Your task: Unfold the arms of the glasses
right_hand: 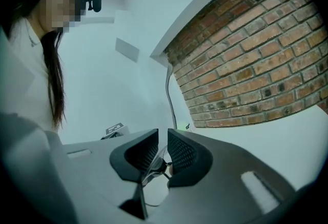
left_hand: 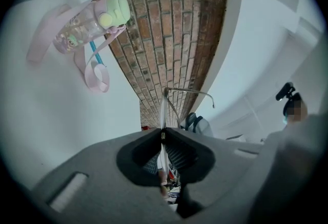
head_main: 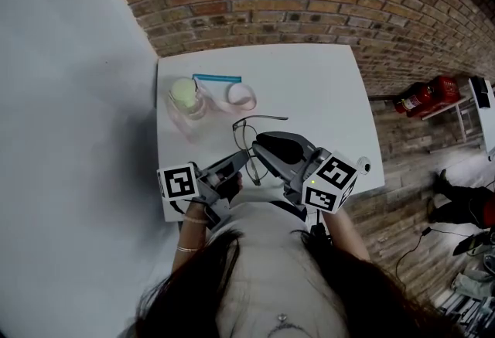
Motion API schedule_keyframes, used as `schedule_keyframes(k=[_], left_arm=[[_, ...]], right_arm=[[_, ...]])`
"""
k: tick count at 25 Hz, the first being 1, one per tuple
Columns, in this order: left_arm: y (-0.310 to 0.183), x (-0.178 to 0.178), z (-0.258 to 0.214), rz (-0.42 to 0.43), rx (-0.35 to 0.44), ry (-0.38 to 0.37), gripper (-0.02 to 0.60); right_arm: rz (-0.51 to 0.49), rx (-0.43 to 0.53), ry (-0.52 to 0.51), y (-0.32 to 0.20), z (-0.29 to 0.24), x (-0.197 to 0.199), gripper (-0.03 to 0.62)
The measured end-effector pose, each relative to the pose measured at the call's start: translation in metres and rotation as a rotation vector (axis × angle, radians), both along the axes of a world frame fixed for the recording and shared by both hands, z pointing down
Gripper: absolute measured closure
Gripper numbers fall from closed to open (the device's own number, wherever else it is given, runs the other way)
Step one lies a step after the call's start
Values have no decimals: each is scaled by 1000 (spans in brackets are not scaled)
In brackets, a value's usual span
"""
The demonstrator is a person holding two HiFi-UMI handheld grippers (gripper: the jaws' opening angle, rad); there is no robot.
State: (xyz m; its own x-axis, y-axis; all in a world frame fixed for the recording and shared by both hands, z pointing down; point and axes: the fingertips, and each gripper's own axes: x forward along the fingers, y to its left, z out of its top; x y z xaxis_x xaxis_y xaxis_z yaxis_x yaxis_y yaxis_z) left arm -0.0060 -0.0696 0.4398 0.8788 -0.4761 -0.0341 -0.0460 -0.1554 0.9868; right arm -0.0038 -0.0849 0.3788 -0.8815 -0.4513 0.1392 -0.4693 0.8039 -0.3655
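Left gripper [left_hand: 163, 135] jaws pinch the glasses [left_hand: 163, 110]; right gripper [right_hand: 162, 148] jaws narrow on them. Capped bottle [head_main: 186, 97] escapes the right gripper view.

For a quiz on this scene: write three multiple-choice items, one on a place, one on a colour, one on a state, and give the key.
1. Where is the bottle?
A. in a drawer
B. on the table, far left
C. in a tool

2. What colour is its cap?
A. red
B. light green
C. black

3. The left tool is:
A. open and empty
B. shut on the bottle
C. shut on the glasses

Key:
1 B, the head view shows it standing on the tabletop near the far left corner.
2 B, the cap is pale green in both views that show it.
3 C, the jaws meet on the frame in the left gripper view.
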Motion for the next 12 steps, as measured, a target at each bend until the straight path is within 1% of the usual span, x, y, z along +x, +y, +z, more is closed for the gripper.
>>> schedule_keyframes(k=[6,10,12], left_arm=[[1,-2,-2,-12,38,-36,558],[0,-4,1,-24,66,-79,558],[-1,-5,3,-25,92,-108,558]], right_arm=[[-32,-22,13,4,8,-9,531],[-40,-45,15,4,8,-11,530],[-43,-64,5,3,11,-12,530]])
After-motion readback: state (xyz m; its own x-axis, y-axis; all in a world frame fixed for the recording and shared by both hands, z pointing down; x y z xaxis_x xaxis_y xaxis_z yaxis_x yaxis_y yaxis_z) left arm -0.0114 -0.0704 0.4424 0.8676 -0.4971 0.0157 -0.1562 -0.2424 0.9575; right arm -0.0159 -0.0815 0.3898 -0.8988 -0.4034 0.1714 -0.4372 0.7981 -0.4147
